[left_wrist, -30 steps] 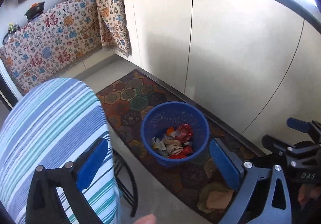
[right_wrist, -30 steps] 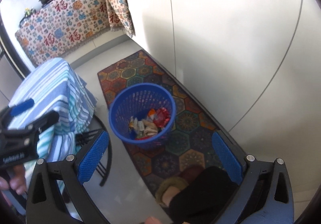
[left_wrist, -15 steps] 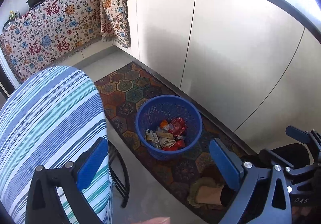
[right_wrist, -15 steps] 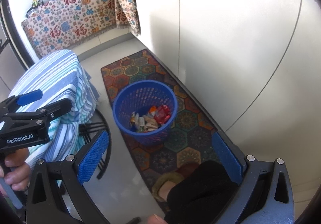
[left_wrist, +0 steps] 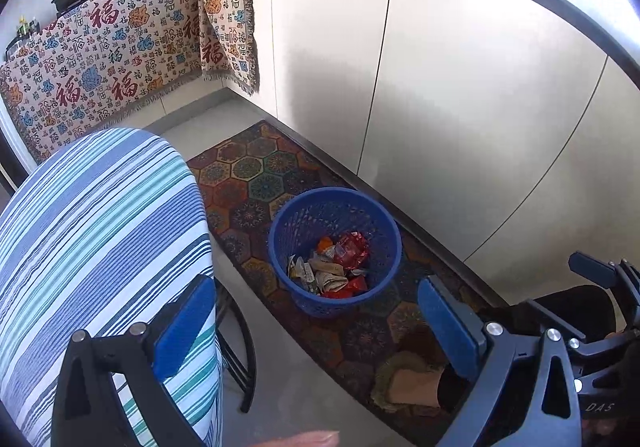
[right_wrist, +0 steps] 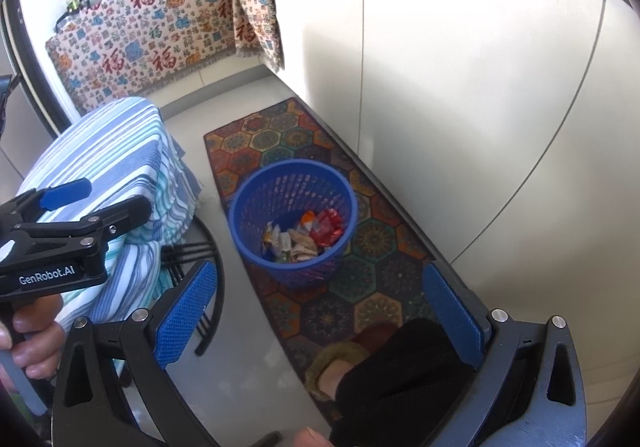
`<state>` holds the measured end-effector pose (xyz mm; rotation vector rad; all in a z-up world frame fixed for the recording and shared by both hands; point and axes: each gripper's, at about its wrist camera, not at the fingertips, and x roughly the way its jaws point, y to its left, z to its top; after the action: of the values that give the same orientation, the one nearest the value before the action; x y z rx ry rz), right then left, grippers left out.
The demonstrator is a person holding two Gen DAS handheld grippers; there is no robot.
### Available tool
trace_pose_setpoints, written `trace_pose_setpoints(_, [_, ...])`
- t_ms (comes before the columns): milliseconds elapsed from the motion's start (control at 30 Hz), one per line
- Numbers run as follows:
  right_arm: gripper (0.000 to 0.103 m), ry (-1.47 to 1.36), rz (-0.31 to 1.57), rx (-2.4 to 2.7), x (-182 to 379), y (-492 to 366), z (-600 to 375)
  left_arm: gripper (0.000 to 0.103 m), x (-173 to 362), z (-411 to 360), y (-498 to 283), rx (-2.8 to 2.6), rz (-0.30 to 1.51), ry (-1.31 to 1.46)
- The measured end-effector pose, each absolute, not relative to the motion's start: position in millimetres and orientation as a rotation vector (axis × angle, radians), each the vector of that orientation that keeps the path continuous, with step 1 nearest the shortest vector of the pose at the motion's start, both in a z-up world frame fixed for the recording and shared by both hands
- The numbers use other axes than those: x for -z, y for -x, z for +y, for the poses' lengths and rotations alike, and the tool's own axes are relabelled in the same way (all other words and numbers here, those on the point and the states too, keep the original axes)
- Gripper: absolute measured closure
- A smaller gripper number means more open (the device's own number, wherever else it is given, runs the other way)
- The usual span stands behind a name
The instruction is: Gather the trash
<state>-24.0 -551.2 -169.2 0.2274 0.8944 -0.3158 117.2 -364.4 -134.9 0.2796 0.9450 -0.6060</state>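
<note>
Both grippers, left point(left_wrist: 316, 323) and right point(right_wrist: 318, 307), hover with fingers spread wide and empty above the blue basket point(right_wrist: 293, 169) holding wrappers point(right_wrist: 306, 233) on the rug point(right_wrist: 376, 239); collecting looks finished, else find stray trash.

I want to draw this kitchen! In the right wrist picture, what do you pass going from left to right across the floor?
Striped cloth-covered table → blue trash basket holding wrappers → white cabinet doors.
</note>
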Motion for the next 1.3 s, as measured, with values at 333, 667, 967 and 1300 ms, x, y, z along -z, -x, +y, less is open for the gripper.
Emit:
trace_pose_setpoints(333, [0.000,-0.226,0.893,0.317,168.6,25.2,-548.3,0.000,133.9,-364.7,-118.2,0.605,0.948,-0.278])
trace_pose_setpoints(667, [0.000,-0.224,0.897,0.312,167.8,23.3,-547.0,0.000,134.0,-364.5,-119.8,0.611,0.954,-0.276])
trace_pose_setpoints(967, [0.000,-0.223,0.902,0.307,168.2,20.4,-546.8,0.000,136.9,-365.5,-121.0,0.610,0.962,-0.274])
trace_pose_setpoints(1300, [0.000,-0.224,0.905,0.300,169.6,18.7,-543.9,0.000,138.3,-365.9,-120.6,0.606,0.967,-0.274])
